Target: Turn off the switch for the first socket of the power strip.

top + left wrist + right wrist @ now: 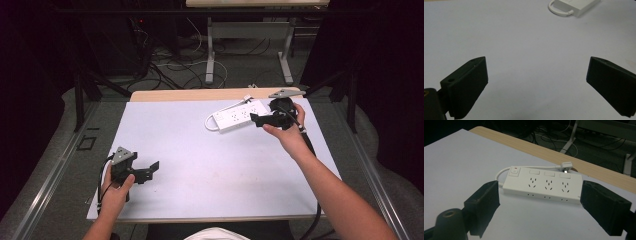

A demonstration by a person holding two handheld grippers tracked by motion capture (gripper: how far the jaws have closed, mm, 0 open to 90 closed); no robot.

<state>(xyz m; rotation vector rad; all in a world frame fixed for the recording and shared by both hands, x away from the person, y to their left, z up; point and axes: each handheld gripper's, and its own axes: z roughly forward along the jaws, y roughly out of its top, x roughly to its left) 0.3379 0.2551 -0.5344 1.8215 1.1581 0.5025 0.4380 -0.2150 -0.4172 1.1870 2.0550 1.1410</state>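
Observation:
A white power strip (238, 115) lies at the far right of the pale sheet (200, 160), its cord looping at its left end. In the right gripper view the power strip (544, 185) shows a switch, three socket groups and its plug (566, 166) by the wooden edge. My right gripper (256, 119) hovers just right of the strip, open, jaws wide with nothing between them (540, 205). My left gripper (152, 169) rests low at the near left, open over bare sheet (536, 75). The strip's end (576, 6) shows far off in the left gripper view.
The wooden table edge (200, 94) runs behind the sheet. Beyond it are desk legs (210, 55) and tangled cables (170, 65) on the floor. A black cable (315, 215) trails from the right gripper along the forearm.

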